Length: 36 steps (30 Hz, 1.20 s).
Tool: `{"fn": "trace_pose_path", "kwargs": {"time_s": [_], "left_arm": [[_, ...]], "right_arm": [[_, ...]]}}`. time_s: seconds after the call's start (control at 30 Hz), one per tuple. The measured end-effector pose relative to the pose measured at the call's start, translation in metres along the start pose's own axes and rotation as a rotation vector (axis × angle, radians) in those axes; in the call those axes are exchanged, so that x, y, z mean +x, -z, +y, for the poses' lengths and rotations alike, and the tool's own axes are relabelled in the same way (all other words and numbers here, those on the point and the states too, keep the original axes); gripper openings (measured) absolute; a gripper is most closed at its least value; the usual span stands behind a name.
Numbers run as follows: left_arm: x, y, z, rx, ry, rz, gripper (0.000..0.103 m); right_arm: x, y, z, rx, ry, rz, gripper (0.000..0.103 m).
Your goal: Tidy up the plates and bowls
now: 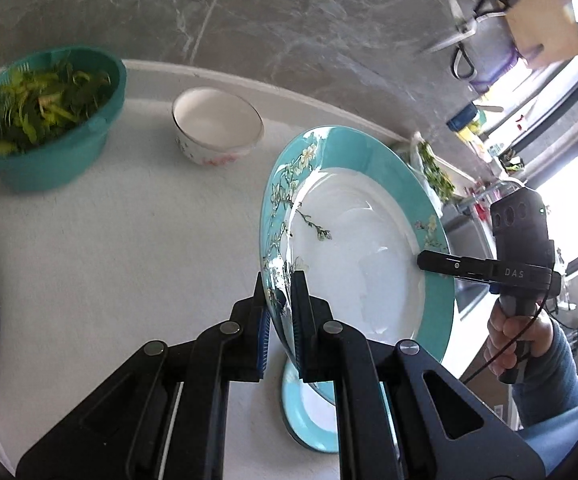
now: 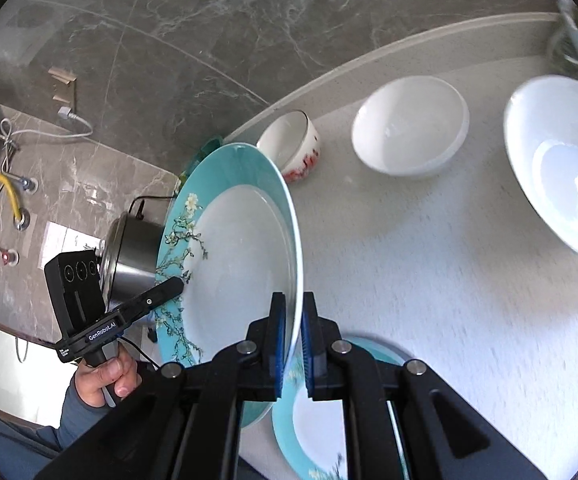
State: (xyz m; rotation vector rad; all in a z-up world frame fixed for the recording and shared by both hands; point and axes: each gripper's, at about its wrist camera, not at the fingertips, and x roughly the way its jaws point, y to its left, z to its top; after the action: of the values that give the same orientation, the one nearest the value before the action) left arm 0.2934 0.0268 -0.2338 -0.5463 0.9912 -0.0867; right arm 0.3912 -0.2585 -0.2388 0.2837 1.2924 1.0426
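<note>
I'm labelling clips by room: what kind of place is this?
Most likely a home kitchen: a pale countertop against a grey marble-look wall, a basket of greens, and a steel pot.

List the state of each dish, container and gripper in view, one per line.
Teal-rimmed floral plate: lifted, tilted, gripped on opposite rims.
Second teal-rimmed plate: flat on counter.
Left gripper: shut on plate.
Right gripper: shut on plate.
Small red-patterned bowl: upright, empty.
Green plastic basket: holds greens.
</note>
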Motion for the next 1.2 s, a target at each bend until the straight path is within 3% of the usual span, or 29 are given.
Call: {"fn": "trace_pose_path", "kwargs": {"time_s": [0.07,0.37,0.6,1.0,1.2], "left_arm": [[0.003,0.015,-0.013,-0.008,-0.001,0.016,0.008],[0.026,0.094,-0.043,-0.032,-0.051,0.078,0.008],[0.046,0.145,-0.053,-0.022,-0.116,0.088,0.01],[0.074,0.158,-0.059,0.026,-0.231,0.084,0.016],[0.081,0.154,-0.059,0.056,-0.236,0.082,0.016]], "right_arm": [[0.003,-0.003,-0.012,0.011,-0.001,0.003,0.01],[-0.013,0.066,-0.042,0.029,0.034,0.059,0.011],[-0.009,0.097,-0.056,-0.037,0.11,0.082,0.01],[0.008,0.117,-0.043,-0.203,0.293,0.064,0.015],[0.013,0.12,-0.033,-0.297,0.399,0.045,0.019]]}}
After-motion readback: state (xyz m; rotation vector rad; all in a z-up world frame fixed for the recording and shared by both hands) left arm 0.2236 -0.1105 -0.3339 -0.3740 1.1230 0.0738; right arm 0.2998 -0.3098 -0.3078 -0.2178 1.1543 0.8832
